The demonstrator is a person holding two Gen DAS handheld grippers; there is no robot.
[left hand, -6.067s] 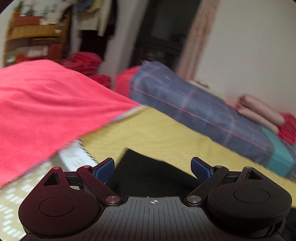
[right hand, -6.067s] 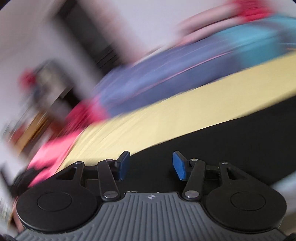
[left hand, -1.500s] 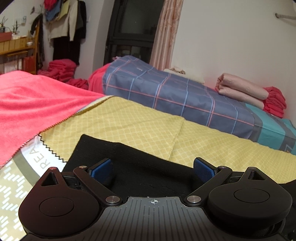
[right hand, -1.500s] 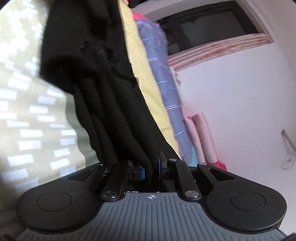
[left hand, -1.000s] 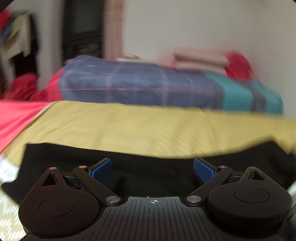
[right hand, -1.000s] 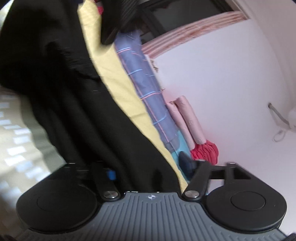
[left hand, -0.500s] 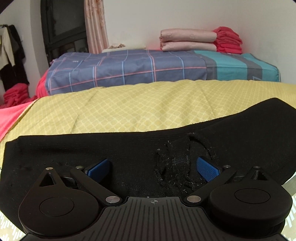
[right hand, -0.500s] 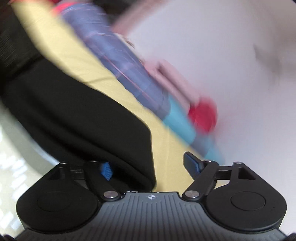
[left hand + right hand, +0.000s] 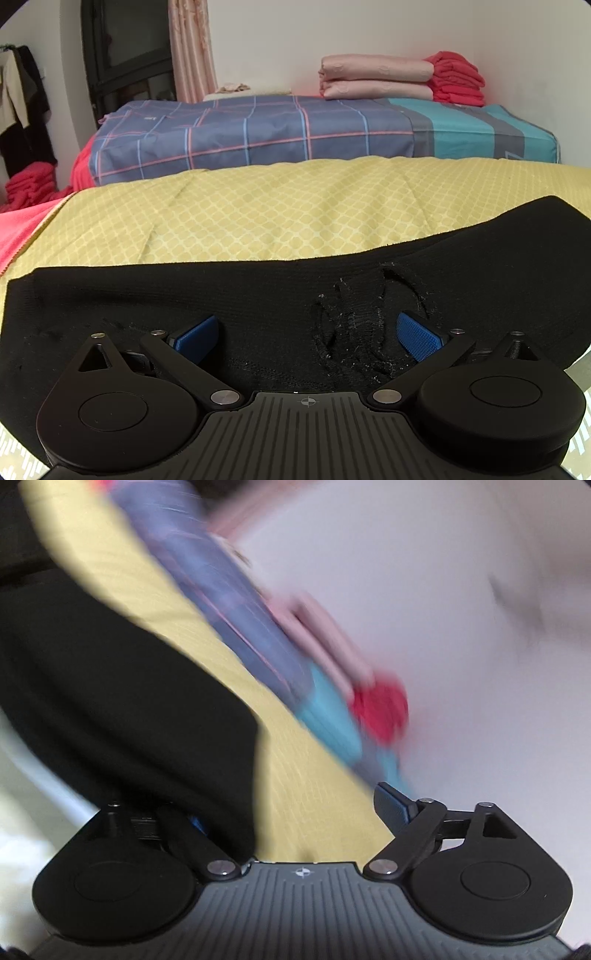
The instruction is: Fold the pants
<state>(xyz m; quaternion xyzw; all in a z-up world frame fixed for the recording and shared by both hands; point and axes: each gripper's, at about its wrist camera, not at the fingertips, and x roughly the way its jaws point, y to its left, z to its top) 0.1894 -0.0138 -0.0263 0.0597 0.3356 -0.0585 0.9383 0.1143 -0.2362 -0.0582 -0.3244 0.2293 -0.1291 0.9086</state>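
The black pants (image 9: 258, 295) lie folded in a long band on the yellow cloth (image 9: 277, 214). A frayed, torn patch (image 9: 354, 325) shows in the knit. My left gripper (image 9: 306, 338) is open and low over the pants, its blue pads (image 9: 195, 336) on either side of the fabric. In the blurred right wrist view my right gripper (image 9: 291, 812) is open. The pants (image 9: 129, 701) lie at its left and cover its left fingertip. The yellow cloth (image 9: 314, 805) lies between the fingers.
A bed with a blue checked sheet (image 9: 258, 136) stands behind the yellow cloth, with folded pink blankets (image 9: 373, 79) and red towels (image 9: 458, 79) on it. A red towel (image 9: 22, 229) lies at the left. A dark doorway (image 9: 125, 55) is at the back left.
My right gripper let go of the pants and opened, then swung to the right. My left gripper turned right along the pants, bringing the frayed patch between its fingers.
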